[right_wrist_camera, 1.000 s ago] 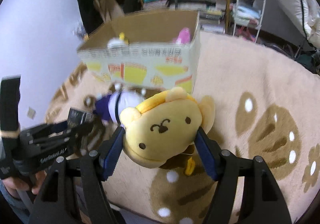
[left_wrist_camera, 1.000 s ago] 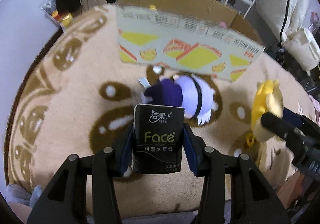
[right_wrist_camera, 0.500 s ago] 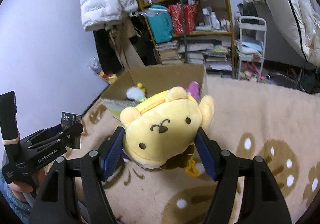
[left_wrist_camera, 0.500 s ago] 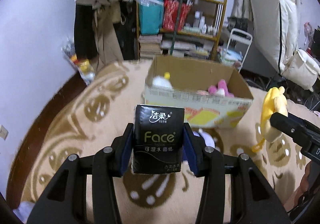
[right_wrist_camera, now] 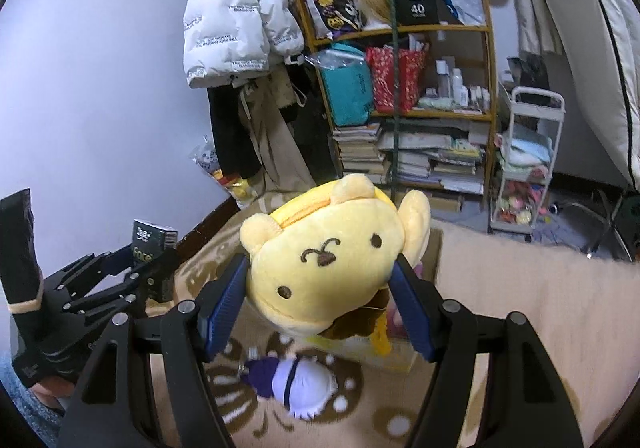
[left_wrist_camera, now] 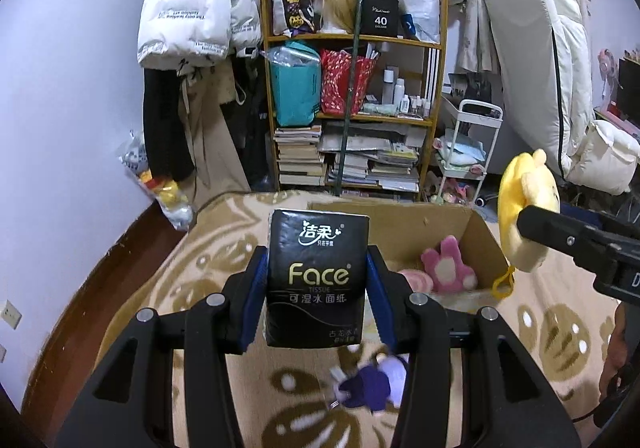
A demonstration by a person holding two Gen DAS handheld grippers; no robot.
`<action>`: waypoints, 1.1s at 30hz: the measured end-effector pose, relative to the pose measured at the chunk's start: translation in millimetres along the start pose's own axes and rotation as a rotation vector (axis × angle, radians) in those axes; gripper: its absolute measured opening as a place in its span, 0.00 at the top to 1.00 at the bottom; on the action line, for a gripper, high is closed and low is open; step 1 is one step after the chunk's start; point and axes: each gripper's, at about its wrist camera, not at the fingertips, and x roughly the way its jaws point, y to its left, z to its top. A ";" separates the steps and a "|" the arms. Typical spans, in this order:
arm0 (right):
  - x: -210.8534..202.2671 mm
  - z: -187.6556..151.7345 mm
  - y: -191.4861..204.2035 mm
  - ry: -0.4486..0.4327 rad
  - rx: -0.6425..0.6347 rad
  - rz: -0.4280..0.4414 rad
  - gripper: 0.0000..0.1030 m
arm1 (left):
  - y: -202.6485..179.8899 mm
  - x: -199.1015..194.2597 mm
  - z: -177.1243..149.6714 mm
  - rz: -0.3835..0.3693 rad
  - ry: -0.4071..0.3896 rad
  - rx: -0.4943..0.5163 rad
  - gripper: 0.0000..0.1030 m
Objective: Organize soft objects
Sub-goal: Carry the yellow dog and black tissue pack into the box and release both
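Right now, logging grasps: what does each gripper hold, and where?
Left gripper: black tissue pack, by its sides. Right gripper: yellow dog plush, by its head's sides.

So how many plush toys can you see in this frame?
3: a yellow plush clamped in the right gripper, a pink plush inside the cardboard box, and a purple-and-white plush lying on the rug. More may be hidden in the box.
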 end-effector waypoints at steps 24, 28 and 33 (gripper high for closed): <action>82.8 -15.7 -49.3 0.107 0.076 -0.043 0.26 | -22.2 95.6 -4.5 -0.046 0.098 0.050 0.55; 92.6 -20.0 -49.5 0.142 0.060 -0.065 0.24 | -26.9 106.6 -7.0 -0.043 0.130 0.065 0.55; 99.6 -26.9 -52.9 0.178 0.072 -0.059 0.23 | -27.5 116.3 -11.3 -0.033 0.159 0.069 0.54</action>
